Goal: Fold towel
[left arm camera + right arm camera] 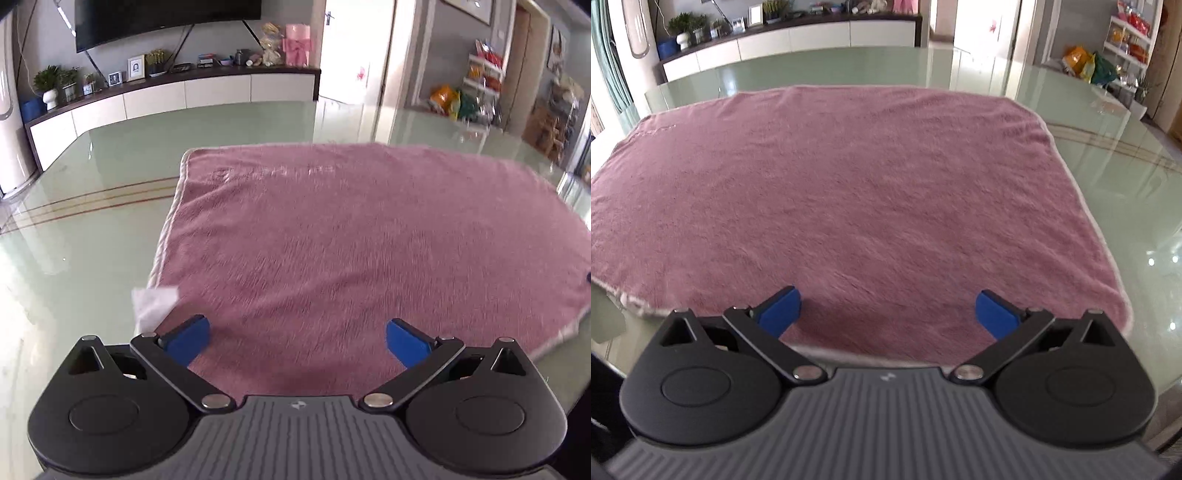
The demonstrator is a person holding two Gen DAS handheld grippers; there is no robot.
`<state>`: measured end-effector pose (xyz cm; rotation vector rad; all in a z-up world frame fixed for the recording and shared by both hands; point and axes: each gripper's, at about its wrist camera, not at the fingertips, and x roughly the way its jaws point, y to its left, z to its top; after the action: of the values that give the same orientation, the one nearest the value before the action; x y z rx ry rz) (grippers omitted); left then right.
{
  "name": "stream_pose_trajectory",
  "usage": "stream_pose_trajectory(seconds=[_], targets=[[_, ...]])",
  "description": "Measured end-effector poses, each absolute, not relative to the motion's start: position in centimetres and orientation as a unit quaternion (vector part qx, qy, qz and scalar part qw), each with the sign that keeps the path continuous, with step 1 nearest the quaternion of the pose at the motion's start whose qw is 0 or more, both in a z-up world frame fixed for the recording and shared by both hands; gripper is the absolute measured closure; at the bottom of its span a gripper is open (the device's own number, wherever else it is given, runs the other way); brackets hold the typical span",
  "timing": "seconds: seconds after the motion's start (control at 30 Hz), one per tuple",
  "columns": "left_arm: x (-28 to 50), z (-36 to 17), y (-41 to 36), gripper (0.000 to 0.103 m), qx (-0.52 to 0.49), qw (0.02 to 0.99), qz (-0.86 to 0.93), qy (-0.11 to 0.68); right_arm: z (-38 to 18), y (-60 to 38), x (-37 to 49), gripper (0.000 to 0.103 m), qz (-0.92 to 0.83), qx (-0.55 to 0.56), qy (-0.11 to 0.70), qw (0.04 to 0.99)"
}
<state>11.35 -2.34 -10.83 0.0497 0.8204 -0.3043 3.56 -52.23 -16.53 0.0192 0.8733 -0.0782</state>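
You have the pink towel [849, 192] spread flat on the glass table [1108, 229], ready for a first fold. Your left gripper [297, 341] and right gripper [886, 312] hover over the towel's near edge, jaws spread wide and holding nothing, likely lined up to pinch that edge. The gripper bodies hide that edge, and the left view is motion-blurred.

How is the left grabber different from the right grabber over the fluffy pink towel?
The left gripper hangs over the near left part of the fluffy pink towel, next to a small white tag; the right gripper hangs over the towel's near right part, with no tag close by. The left wrist view shows the towel's left edge, the right wrist view its right edge. Both have blue finger pads, stand wide open and hold nothing.
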Motion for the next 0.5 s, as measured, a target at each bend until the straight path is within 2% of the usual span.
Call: stream_pose_trajectory(seconds=[0.13,0.3,0.4,0.5], targets=[[13.3,-8.0,-2.7,0.001,0.030,0.924,-0.157,0.348,-14.6,-54.4,5.7,0.000,-0.051,0.005,0.335,0.941],[20.8,-7.3,-5.2,0.000,0.019,0.933,-0.183,0.311,-15.0,-55.7,12.0,0.000,-0.042,0.027,0.307,0.950],[25.3,-8.8,-5.5,0.001,0.020,0.932,-0.160,0.325,-15.8,-56.2,15.0,0.000,-0.039,0.045,0.310,0.949],[28.1,-11.3,-3.9,0.001,-0.003,0.914,-0.136,0.383,-16.7,-56.8,16.3,0.000,-0.038,0.048,0.334,0.940]])
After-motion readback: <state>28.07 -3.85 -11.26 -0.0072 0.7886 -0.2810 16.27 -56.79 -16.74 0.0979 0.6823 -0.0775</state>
